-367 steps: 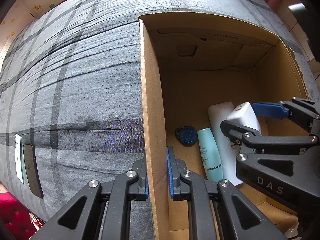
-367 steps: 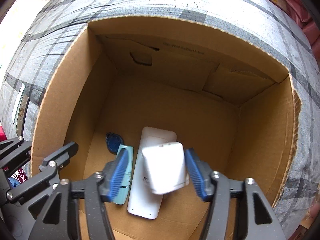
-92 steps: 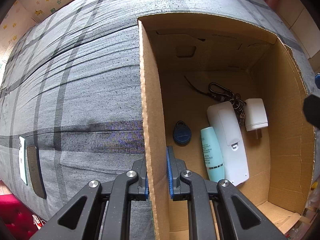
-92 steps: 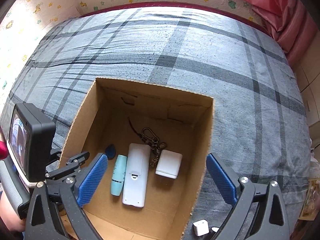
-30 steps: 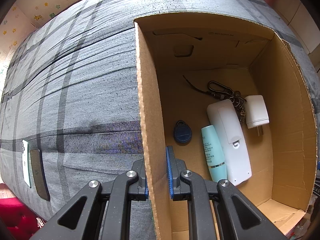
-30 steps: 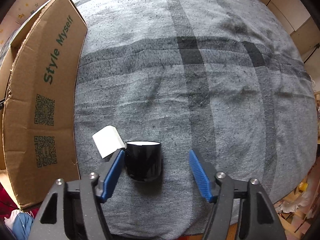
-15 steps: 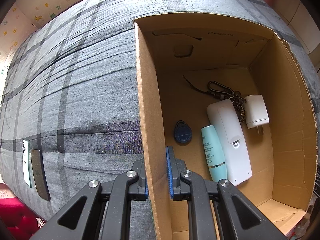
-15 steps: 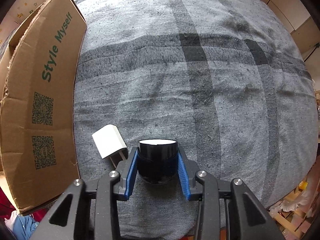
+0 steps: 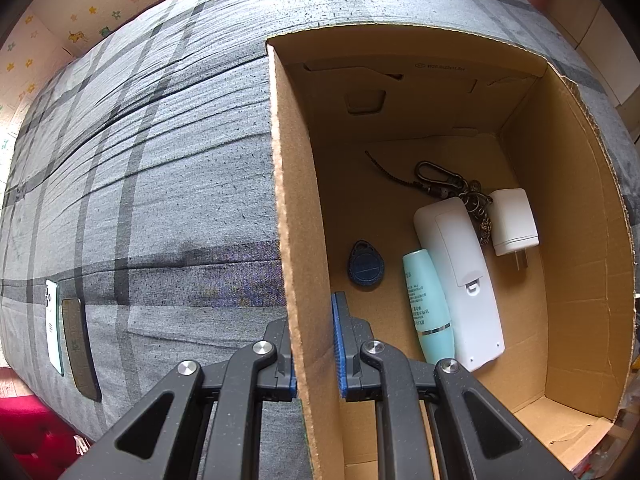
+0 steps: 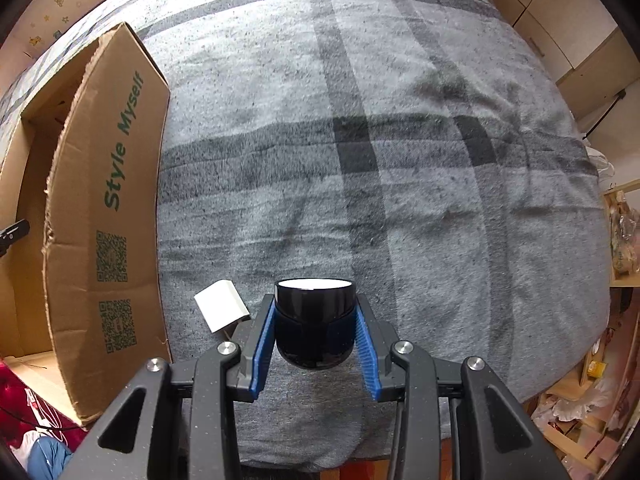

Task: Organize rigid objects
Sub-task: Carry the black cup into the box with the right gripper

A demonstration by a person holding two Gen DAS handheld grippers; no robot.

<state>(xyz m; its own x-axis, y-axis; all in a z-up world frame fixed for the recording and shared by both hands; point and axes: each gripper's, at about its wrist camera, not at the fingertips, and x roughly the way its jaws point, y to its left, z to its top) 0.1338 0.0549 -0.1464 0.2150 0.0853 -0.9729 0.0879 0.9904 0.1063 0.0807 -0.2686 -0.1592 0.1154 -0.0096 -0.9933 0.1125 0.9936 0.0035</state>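
My right gripper (image 10: 316, 340) is shut on a small black jar with a white top (image 10: 315, 322), held just above the grey plaid bedcover (image 10: 400, 160). A small white charger (image 10: 221, 310) lies on the cover to the jar's left. My left gripper (image 9: 314, 344) is shut on the left wall of the open cardboard box (image 9: 298, 208). Inside the box lie a blue key fob (image 9: 366, 266), a teal tube (image 9: 426, 306), a white remote (image 9: 460, 276), a white plug adapter (image 9: 512, 222) and a keychain with a carabiner (image 9: 444, 182).
The box's outer side (image 10: 108, 216), printed "Style Myself" with QR codes, stands left of the jar. A white phone (image 9: 54, 326) and a dark flat case (image 9: 80, 350) lie on the cover's left edge. Clutter sits beyond the bed's right edge (image 10: 624, 232).
The right gripper's jaws closed on the black jar and lifted it off the cover, so the bed looks farther away. The left gripper kept its hold on the box wall.
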